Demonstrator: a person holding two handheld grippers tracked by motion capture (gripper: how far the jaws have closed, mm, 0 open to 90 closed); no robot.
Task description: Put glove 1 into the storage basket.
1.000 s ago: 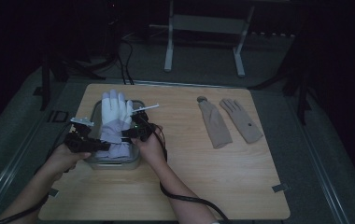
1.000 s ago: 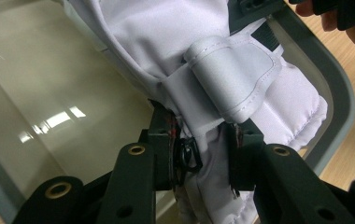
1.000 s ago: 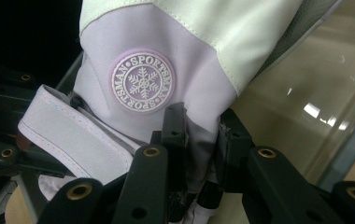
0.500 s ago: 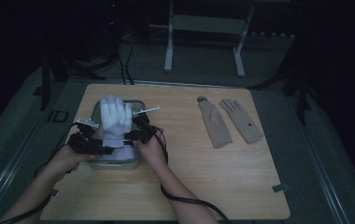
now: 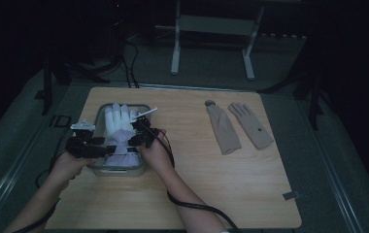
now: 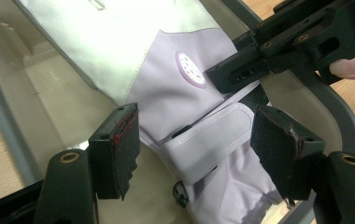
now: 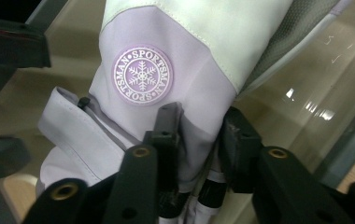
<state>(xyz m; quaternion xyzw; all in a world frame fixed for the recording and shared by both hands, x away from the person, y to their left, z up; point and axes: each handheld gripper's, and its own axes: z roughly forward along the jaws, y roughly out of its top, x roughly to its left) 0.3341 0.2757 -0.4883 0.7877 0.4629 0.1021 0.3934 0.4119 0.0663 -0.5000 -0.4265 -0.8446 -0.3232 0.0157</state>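
Observation:
A white and lilac ski glove [image 5: 119, 127] lies in a grey tray [image 5: 124, 171] at the table's left, fingers pointing away from me. My left gripper [image 5: 107, 149] is at its cuff. Its jaws have just been opening and now stand wide apart [image 6: 194, 140] on either side of the cuff strap [image 6: 208, 140] without pressing on it. My right gripper [image 5: 135, 136] is at the glove's right side, below the round snowflake badge [image 7: 141, 74]. Its jaws [image 7: 199, 135] have just been opening too, and the lilac edge of the glove [image 7: 166, 37] still lies loosely between them.
Two beige gloves [image 5: 224, 128] [image 5: 250, 125] lie flat at the table's far right. The tray's walls [image 6: 17, 84] close in on both grippers. Cables trail from the grippers toward me. Bare wooden tabletop [image 5: 211, 184] lies in front and between tray and beige gloves.
The glove has come down and toward me, settling into the tray. The left jaws have spread apart off the cuff. Both hands have stayed near the tray.

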